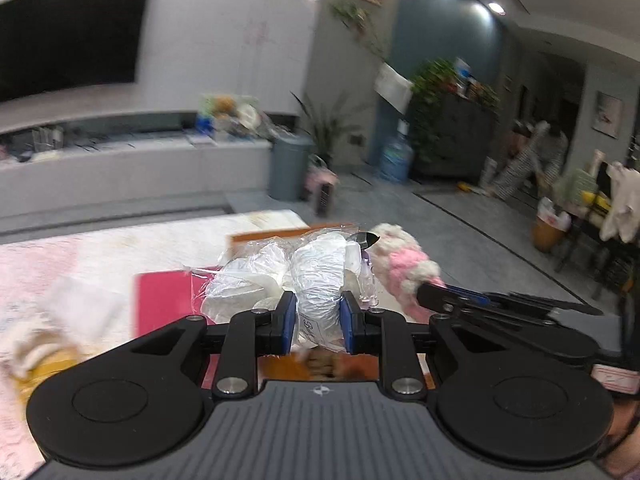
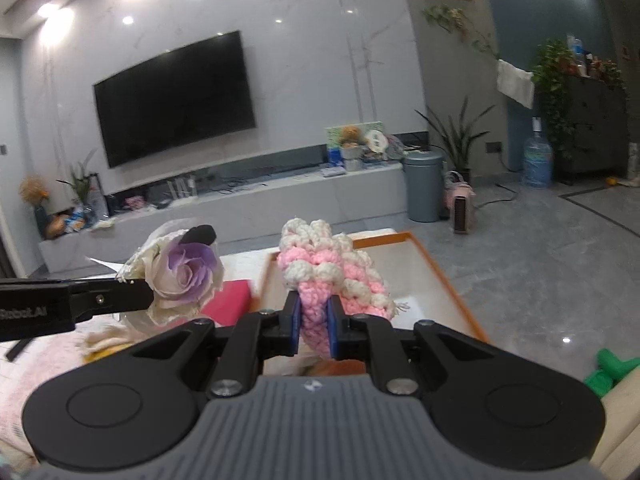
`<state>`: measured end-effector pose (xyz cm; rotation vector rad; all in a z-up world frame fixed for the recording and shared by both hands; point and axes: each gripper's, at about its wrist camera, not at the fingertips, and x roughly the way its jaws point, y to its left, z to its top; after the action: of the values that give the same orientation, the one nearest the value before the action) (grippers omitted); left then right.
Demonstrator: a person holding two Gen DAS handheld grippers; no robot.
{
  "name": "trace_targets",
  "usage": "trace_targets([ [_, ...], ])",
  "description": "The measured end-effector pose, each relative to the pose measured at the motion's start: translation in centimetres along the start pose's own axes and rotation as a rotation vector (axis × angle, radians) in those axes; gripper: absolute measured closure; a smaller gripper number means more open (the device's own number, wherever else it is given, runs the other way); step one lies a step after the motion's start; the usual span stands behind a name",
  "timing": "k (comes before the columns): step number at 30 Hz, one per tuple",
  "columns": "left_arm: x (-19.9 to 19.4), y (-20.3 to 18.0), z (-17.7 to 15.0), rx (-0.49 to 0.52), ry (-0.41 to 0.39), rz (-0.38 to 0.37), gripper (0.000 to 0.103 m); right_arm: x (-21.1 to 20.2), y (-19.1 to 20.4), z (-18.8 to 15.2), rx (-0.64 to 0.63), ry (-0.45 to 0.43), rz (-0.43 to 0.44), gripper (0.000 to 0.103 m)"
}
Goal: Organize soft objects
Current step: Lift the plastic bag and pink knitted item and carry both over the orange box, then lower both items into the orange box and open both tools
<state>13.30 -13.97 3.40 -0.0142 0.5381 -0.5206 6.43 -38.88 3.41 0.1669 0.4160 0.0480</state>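
Note:
My left gripper (image 1: 318, 322) is shut on a soft rose wrapped in clear plastic (image 1: 308, 276) and holds it in the air. In the right wrist view the rose (image 2: 184, 276) shows white and purple petals at the left. My right gripper (image 2: 314, 326) is shut on a pink and white crocheted piece (image 2: 332, 276) and holds it up above an orange-rimmed tray (image 2: 444, 276). In the left wrist view the crocheted piece (image 1: 404, 268) and the right gripper's fingers (image 1: 436, 298) sit just right of the rose.
A pink flat object (image 1: 168, 304) lies on the pale rug (image 1: 80, 264) below. A cream and yellow soft item (image 1: 36, 356) lies at the left. A green soft thing (image 2: 608, 372) is at the right. A TV bench and grey bin (image 2: 424, 186) stand behind.

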Motion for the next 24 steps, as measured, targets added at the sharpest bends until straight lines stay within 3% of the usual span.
trace_targets([
  [4,3.3,-2.1,0.8,0.089,0.028,-0.009,0.077,1.9,-2.3,0.4,-0.025,0.038,-0.041,0.092],
  [10,8.7,-3.1,1.2,0.087,0.118,-0.057,0.077,5.5,-4.9,0.0,0.008,0.174,-0.058,0.092],
  [16,12.1,-4.0,-0.1,0.177,0.181,0.005,0.077,8.5,-6.1,-0.5,-0.001,0.260,-0.089,0.092],
  [24,15.1,-4.2,-1.0,0.213,0.241,0.023,0.077,11.7,-7.0,-1.6,-0.020,0.346,-0.100,0.092],
])
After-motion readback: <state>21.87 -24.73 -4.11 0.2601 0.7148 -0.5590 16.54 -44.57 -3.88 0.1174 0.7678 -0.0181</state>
